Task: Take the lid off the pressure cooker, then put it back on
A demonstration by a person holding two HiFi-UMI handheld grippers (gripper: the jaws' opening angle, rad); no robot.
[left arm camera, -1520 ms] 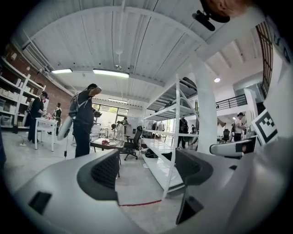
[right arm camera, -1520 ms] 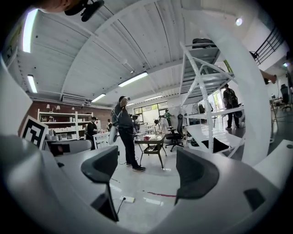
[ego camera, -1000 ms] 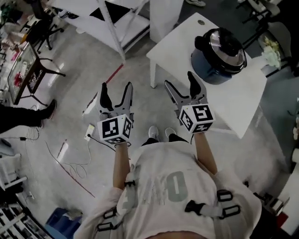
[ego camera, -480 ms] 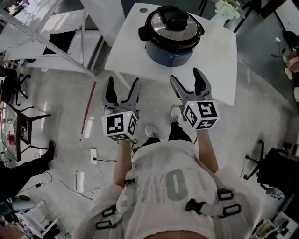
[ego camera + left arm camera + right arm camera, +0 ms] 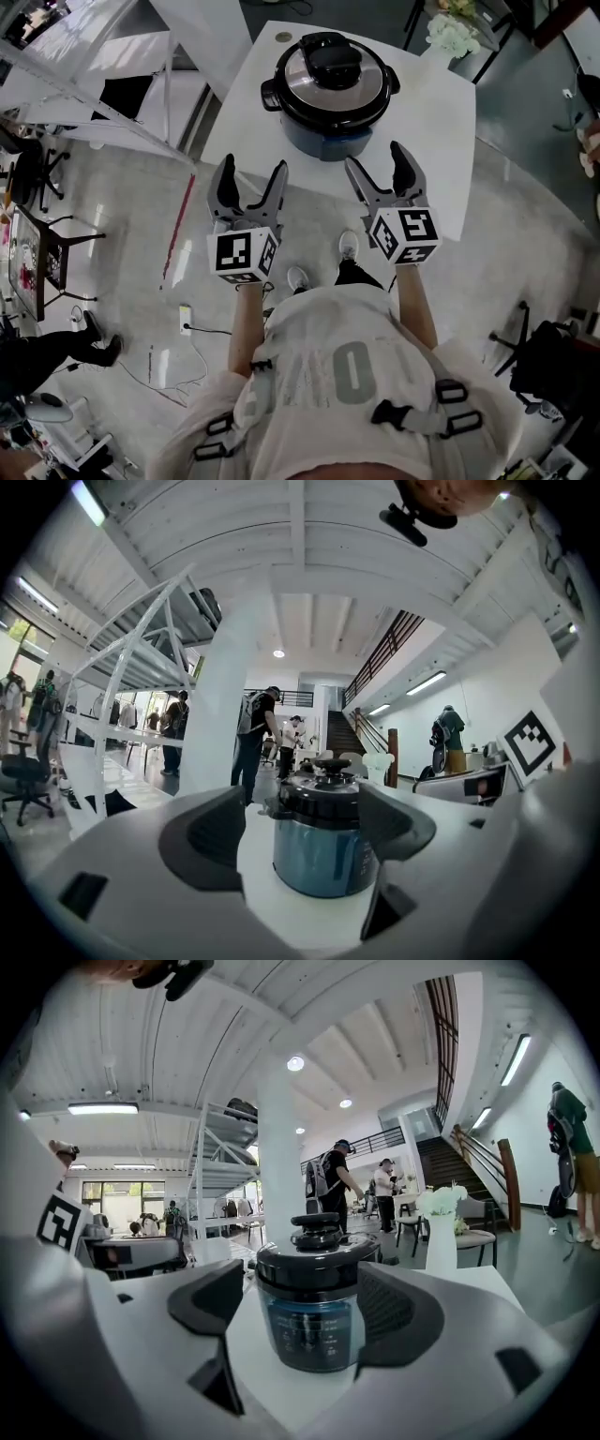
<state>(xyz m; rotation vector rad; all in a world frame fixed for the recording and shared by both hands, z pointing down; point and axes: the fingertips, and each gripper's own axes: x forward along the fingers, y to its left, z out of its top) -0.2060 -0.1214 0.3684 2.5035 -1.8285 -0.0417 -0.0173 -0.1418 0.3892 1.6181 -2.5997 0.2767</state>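
You've closed in on the counter point(image 5: 441, 122), so your left tool point(image 5: 251, 169) and right tool point(image 5: 377, 159), both open and empty, now face the pressure cooker point(image 5: 328, 131), its lid point(image 5: 326, 80) still seated.

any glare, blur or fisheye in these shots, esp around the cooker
Head view: evenly lit and sharp, with a soft sheen on the lid of the pressure cooker. Left gripper view: heavy fisheye, black corners, near jaws blurred, cooker fairly clear. Right gripper view: same fisheye, a ceiling lamp blown out, cooker in focus.
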